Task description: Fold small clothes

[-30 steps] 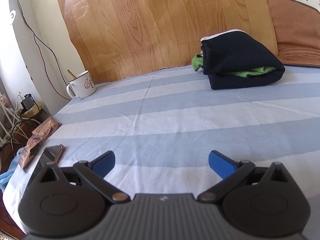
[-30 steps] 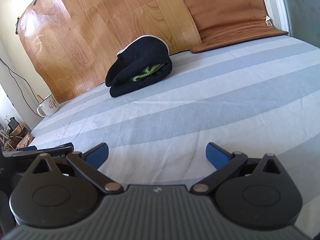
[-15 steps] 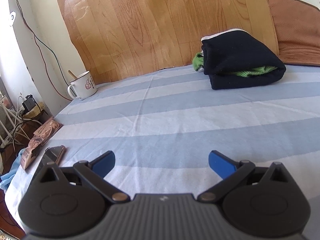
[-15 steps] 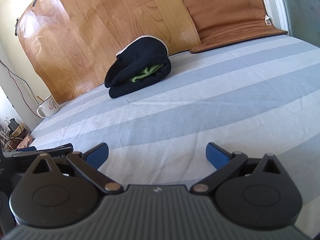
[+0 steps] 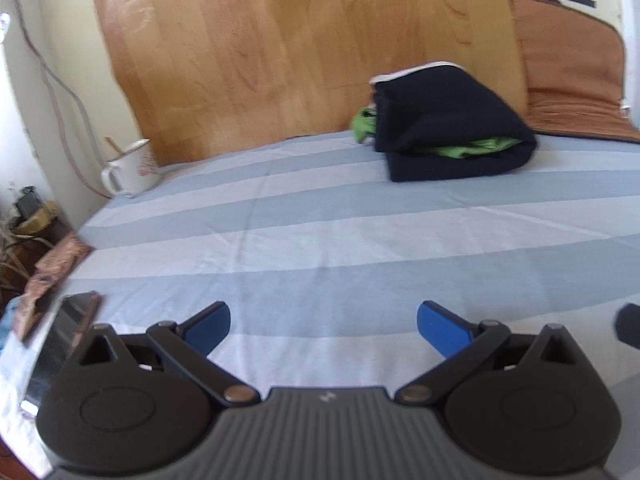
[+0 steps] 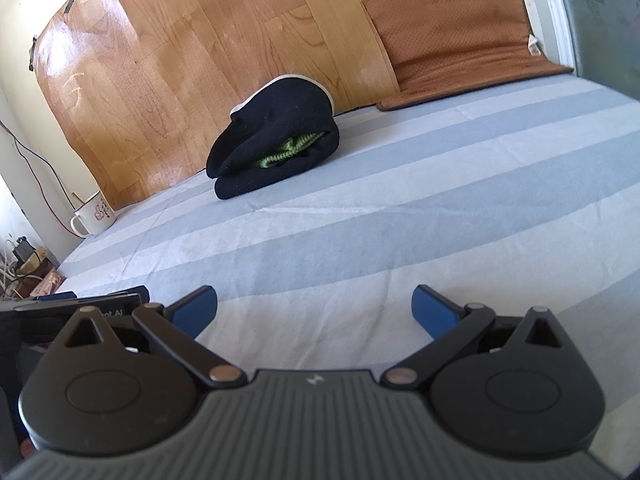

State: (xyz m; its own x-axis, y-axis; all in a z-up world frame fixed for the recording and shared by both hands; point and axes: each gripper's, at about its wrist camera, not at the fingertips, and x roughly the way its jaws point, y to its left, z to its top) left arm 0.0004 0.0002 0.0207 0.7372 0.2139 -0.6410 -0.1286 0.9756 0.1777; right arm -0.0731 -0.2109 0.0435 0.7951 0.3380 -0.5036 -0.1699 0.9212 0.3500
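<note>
A folded dark navy garment [image 5: 448,132] with a white edge lies at the far side of the bed, a green knitted piece [image 5: 476,148] tucked inside its fold. The same bundle [image 6: 276,140] shows in the right wrist view, green cloth [image 6: 286,150] peeking from its open end. My left gripper [image 5: 324,326] hovers low over the striped sheet, open and holding nothing, well short of the bundle. Just as far from the clothes, my right gripper [image 6: 314,306] is open and bare too. The left gripper's body [image 6: 72,304] shows at the right view's left edge.
The bed has a blue and white striped sheet [image 5: 340,240]. A white mug [image 5: 132,168] with a spoon stands at the far left corner. A phone [image 5: 64,328] and a brown packet [image 5: 52,268] lie at the left edge. A wood-pattern board [image 5: 300,48] and a brown cushion [image 6: 452,28] lean on the wall.
The left view has shifted and blurred as that gripper swings slightly left; a dark shape entered its right edge. The right gripper moved a little closer to the bundle. Both stay open.
</note>
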